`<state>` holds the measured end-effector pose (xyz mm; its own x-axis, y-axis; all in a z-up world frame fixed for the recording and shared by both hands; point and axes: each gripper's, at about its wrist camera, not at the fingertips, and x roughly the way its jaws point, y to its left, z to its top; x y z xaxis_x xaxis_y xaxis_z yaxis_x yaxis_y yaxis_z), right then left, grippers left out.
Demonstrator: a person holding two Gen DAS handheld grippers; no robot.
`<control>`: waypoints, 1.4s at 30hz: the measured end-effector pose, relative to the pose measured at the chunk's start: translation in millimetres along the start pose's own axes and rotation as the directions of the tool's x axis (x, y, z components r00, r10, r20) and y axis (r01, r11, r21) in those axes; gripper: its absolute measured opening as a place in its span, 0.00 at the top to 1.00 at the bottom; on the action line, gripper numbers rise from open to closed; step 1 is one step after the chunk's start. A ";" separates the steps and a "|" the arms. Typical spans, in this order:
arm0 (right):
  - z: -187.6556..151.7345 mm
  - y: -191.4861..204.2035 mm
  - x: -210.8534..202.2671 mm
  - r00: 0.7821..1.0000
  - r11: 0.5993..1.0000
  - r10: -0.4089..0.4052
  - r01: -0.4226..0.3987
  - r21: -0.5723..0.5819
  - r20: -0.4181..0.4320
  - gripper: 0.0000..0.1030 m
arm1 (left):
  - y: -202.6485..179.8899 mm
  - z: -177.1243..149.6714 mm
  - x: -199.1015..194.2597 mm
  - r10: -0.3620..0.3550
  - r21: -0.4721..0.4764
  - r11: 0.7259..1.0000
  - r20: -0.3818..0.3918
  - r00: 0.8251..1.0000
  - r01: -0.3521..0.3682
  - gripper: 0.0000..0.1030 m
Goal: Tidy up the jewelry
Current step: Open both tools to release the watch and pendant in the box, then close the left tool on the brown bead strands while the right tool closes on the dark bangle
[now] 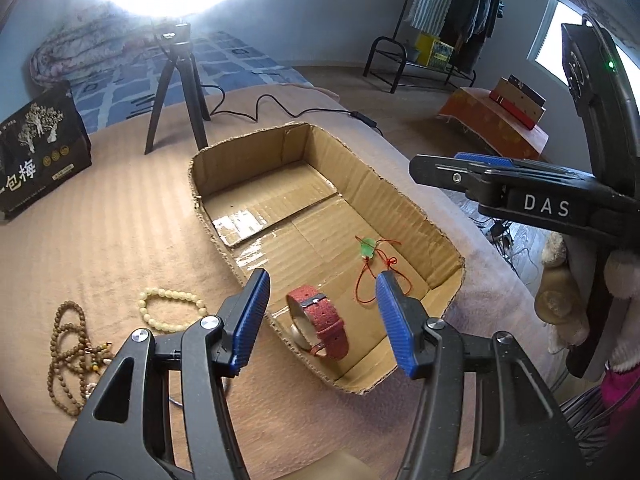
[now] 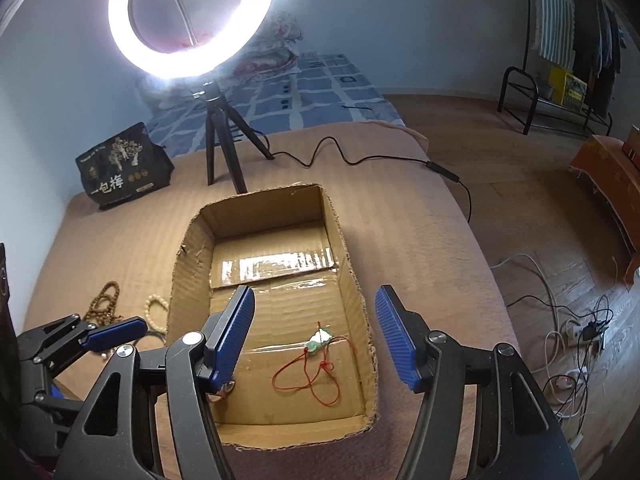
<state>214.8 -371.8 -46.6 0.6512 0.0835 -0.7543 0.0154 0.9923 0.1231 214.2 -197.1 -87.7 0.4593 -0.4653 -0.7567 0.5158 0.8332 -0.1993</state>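
An open cardboard box (image 1: 416, 208) sits on the tan blanket. On its floor lie a red-strap watch (image 1: 320, 320) and a green pendant (image 1: 366, 249) on a red cord. My left gripper (image 1: 322, 280) hovers over the box's near end, open, with the watch below it and untouched. My right gripper (image 2: 315, 294) is open above the pendant (image 2: 318, 340) with nothing between its pads. In the right wrist view the watch is mostly hidden behind a finger. Left of the box lie a cream bead bracelet (image 1: 172, 308) and a brown bead string (image 1: 68, 352).
A ring light (image 2: 120, 40) on a black tripod (image 1: 176, 92) stands behind the box, its cable (image 2: 360, 160) trailing right. A black printed bag (image 1: 36, 152) stands at the back left. The bed edge drops to a floor with tangled cables (image 2: 576, 332) on the right.
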 end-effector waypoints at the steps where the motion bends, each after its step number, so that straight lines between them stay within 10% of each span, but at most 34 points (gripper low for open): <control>1: 0.3 1.4 -0.6 1.000 1.000 -0.001 0.001 0.000 0.004 0.39 | 1.7 -0.3 -2.3 0.005 0.002 1.000 0.004 1.000 -0.005 0.45; 26: 1.4 81.2 -15.5 0.994 0.985 0.088 -0.076 -0.155 0.071 0.36 | 126.9 -24.6 -72.3 0.163 -0.128 0.979 0.012 0.987 -0.160 0.45; 42: -29.5 160.0 22.5 0.956 0.938 0.227 -0.266 -0.221 -0.185 0.36 | 203.9 -56.2 -72.3 0.180 -0.261 0.943 -0.119 0.976 -0.206 0.45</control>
<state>209.5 -208.4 -62.9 0.4859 0.3223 -0.8124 -0.3260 0.9293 0.1737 245.5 23.2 -108.7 0.4551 -0.2685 -0.8490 0.2030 0.9596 -0.1947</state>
